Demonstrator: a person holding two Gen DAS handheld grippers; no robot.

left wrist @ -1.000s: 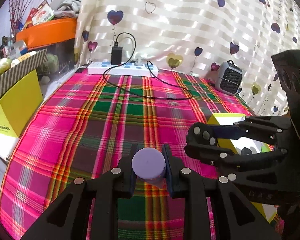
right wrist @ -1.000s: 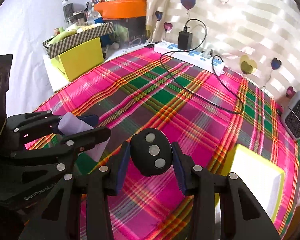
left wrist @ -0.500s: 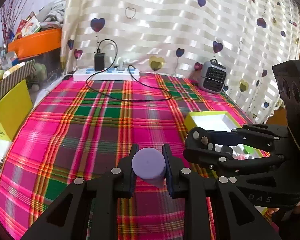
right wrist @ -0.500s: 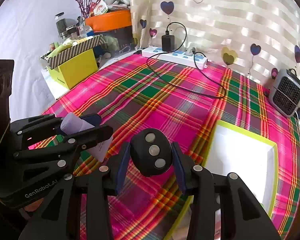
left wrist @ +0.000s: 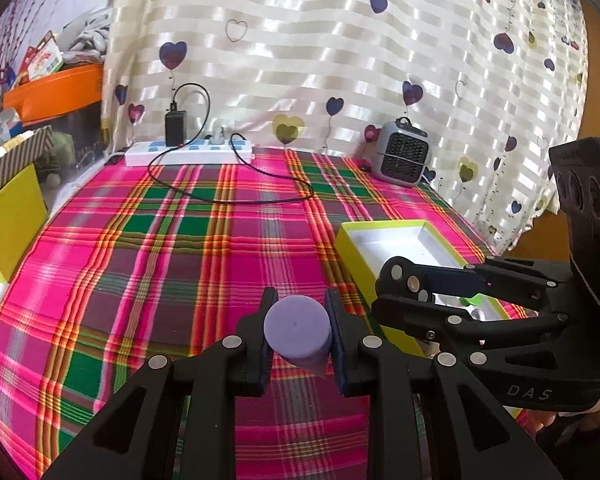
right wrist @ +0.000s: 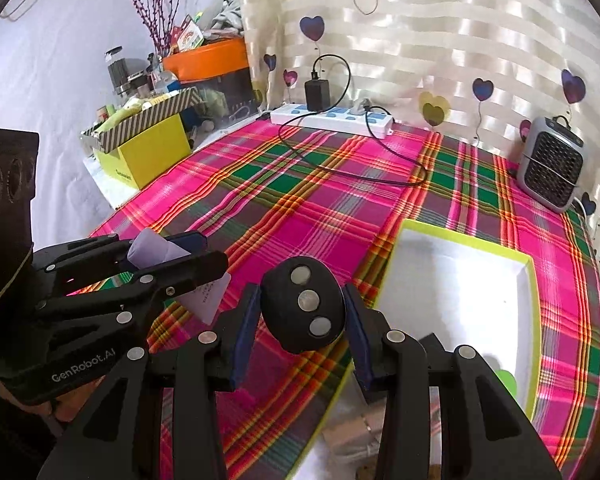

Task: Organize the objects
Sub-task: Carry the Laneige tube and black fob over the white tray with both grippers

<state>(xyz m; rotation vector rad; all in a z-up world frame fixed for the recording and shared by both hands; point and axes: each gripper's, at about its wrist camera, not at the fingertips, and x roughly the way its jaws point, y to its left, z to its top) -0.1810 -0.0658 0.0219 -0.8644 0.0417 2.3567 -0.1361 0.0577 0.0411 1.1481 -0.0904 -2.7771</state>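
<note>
Resting clamped between the blue pads of the left gripper (left wrist: 298, 330), a lavender cylinder (left wrist: 297, 330) sat with its flat round end toward the camera, held clear above the plaid cloth; seen from the right wrist view the same piece (right wrist: 152, 249) showed as a pale purple body with a whitish lower part hanging below the fingers. Beside it, the right gripper (right wrist: 302, 316) was closed on a black oval device (right wrist: 303, 310) bearing three silver round buttons in a row, both pads pressed to its sides. From the left wrist view that gripper (left wrist: 404, 284) stood just to the right of the cylinder, over the near corner of an open box (left wrist: 384, 240). This box, white inside with a lime-green rim (right wrist: 460, 236), lay on the right part of the desk (left wrist: 180, 264); a small green item (left wrist: 471, 300) and some pale pieces showed at its near end, too hidden to identify. Covering the desk was a pink, green and orange plaid cloth. At the far edge lay a white power strip (left wrist: 188, 152) with a black adapter (left wrist: 175, 122) plugged in and a black cable looping across the cloth. A small grey fan heater (left wrist: 402, 154) stood at the far right, against a cream curtain printed with hearts. Off the desk's left side stood a yellow carton (right wrist: 152, 156) and an orange bin (right wrist: 206, 58).
</note>
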